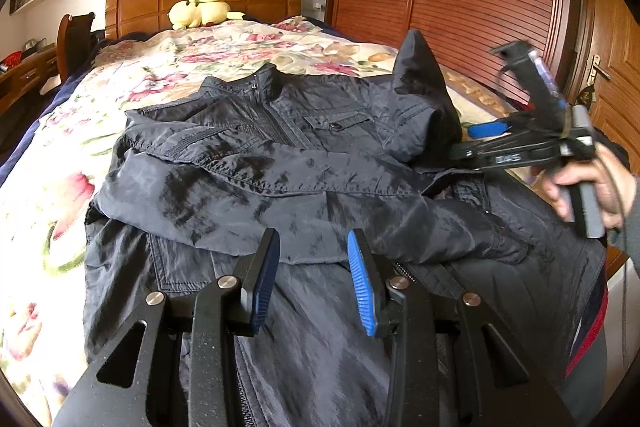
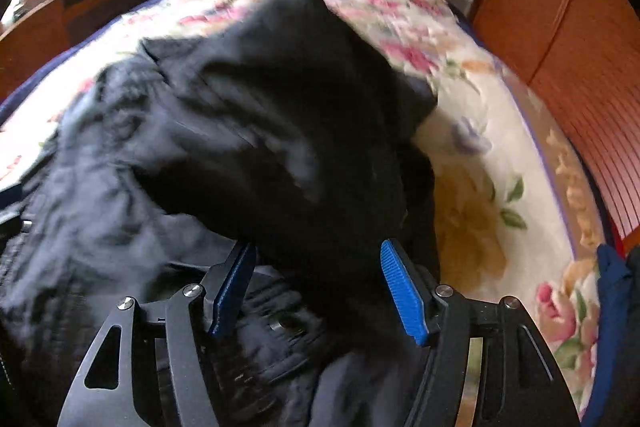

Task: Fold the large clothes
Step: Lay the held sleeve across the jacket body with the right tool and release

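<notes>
Step in hand, as judged: sleeve folding. The jacket (image 1: 280,163) lies front-up on the bed (image 1: 48,163), filling the middle of the left wrist view, collar toward the headboard. One sleeve (image 1: 240,183) already lies crosswise over the chest. The other sleeve (image 1: 420,79) stands up in a peak at right of centre and has not settled flat.

Right gripper (image 2: 318,287): jaws wide apart, nothing pinched. In its own view the dark sleeve cloth hangs just ahead of and between the pads; contact cannot be judged, the frame is blurred. In the left wrist view it sits at right edge, held by a hand (image 1: 592,187), beside the raised sleeve.

Left gripper (image 1: 312,279): jaws partly open, lower centre of frame, above the lower front of the jacket; no cloth visibly pinched.

Next move likely calls for laying the raised sleeve flat across the chest, then folding the hem up toward the collar.
</notes>
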Demonstrator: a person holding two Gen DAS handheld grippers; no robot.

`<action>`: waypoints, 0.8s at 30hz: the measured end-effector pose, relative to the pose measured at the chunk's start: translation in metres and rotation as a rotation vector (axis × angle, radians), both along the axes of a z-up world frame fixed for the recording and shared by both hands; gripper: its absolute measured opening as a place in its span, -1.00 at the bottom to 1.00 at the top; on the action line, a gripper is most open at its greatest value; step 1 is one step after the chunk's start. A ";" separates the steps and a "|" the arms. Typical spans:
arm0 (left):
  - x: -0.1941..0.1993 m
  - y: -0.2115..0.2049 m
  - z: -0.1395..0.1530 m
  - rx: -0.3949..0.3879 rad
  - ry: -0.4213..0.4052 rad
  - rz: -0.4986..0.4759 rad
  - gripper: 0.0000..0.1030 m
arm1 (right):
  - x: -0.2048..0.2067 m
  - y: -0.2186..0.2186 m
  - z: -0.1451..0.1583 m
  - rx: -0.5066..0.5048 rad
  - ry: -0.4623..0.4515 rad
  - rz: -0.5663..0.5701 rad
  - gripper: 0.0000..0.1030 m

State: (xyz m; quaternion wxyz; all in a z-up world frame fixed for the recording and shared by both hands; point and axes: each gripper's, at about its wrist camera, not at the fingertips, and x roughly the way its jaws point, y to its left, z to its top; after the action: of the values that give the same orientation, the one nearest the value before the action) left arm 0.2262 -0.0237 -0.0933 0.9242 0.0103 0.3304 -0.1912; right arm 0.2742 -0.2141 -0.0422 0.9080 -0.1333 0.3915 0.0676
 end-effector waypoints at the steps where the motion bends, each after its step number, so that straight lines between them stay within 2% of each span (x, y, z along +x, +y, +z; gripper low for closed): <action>1: 0.000 0.000 0.000 0.000 0.001 -0.001 -0.30 | 0.006 -0.001 -0.004 0.007 0.010 -0.010 0.30; 8: 0.002 0.000 -0.001 -0.005 0.011 -0.004 -0.30 | 0.040 0.005 -0.026 -0.029 0.054 -0.048 0.30; 12: 0.002 0.001 -0.001 -0.010 0.013 -0.006 -0.30 | 0.041 0.017 -0.026 -0.058 0.018 -0.041 0.25; 14: 0.002 0.001 0.000 -0.009 0.013 -0.007 -0.30 | 0.035 0.020 -0.019 -0.085 -0.016 -0.029 -0.43; 16: 0.001 0.001 0.000 -0.010 0.010 -0.008 -0.30 | 0.027 0.022 -0.007 -0.097 -0.075 -0.030 -0.63; 24: -0.001 0.007 0.007 -0.017 -0.002 0.004 -0.30 | -0.018 0.036 0.072 -0.065 -0.339 -0.030 -0.72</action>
State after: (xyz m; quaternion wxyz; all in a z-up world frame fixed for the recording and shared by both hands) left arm 0.2249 -0.0166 -0.0864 0.9250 0.0021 0.3278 -0.1923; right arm 0.2563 -0.1780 0.0294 0.9571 -0.1662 0.2365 0.0179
